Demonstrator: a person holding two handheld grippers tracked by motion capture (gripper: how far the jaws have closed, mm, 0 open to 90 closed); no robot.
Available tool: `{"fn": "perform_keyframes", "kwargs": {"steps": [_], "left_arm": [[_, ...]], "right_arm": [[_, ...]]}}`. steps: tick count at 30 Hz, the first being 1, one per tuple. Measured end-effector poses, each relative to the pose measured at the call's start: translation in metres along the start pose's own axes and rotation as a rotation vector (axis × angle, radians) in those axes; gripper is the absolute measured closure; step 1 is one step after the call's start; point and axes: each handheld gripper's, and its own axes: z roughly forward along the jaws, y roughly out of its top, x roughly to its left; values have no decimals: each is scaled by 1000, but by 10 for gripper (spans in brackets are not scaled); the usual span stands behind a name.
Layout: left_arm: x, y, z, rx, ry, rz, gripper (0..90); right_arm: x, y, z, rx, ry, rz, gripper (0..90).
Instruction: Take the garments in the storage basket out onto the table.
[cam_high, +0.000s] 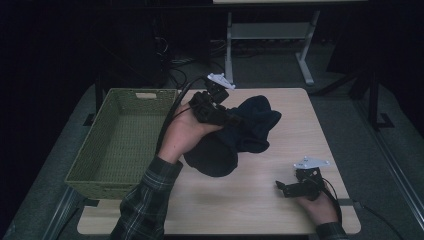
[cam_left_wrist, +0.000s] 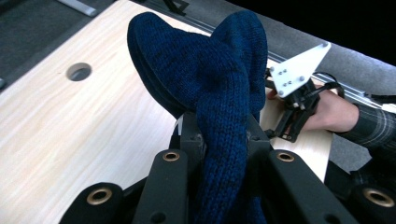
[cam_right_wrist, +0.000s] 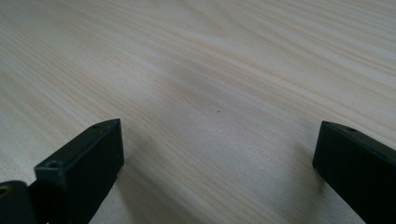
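Observation:
A dark blue knitted garment (cam_high: 240, 135) is lifted partly off the wooden table (cam_high: 280, 200), its lower part still drooping onto the top. My left gripper (cam_high: 231, 119) is shut on a fold of it. In the left gripper view the blue knit (cam_left_wrist: 205, 79) is pinched between the jaws and bulges up ahead of them. My right gripper (cam_high: 280, 187) rests low near the table's front right corner, held by a hand. Its jaws stand wide apart over bare wood (cam_right_wrist: 219, 93) with nothing between them. The right gripper (cam_left_wrist: 292, 123) also shows beyond the garment in the left gripper view.
A green woven basket (cam_high: 82, 165) sits at the table's left side, with nothing visible inside. A round cable hole (cam_left_wrist: 78, 71) is cut in the tabletop. Desk legs and cables stand on the dark floor behind the table.

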Motion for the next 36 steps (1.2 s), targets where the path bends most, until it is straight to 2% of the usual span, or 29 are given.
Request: {"fn": "perform_keyframes", "kwargs": {"steps": [6,11,16,23,26,29,36], "left_arm": [[-8,-3,19,14,-33,-3,760],[-12,-8,38,13,-70,-28,760],[-14,-13,58,26,-88,-44,760],[-6,-26,88,59,-99,-82,759],[1,-33,98,55,-117,-107,757],[6,-38,104,54,-130,-121,753],[19,-52,116,63,-114,-150,731]], "right_arm": [[0,0,0,0,0,0,15],[0,0,0,1,2,2,15],[0,0,0,-1,-1,-1,15],[0,0,0,-2,2,-2,15],[0,0,0,-1,3,-2,15],[0,0,0,-2,3,-3,15],[0,0,0,0,4,0,15]]}}
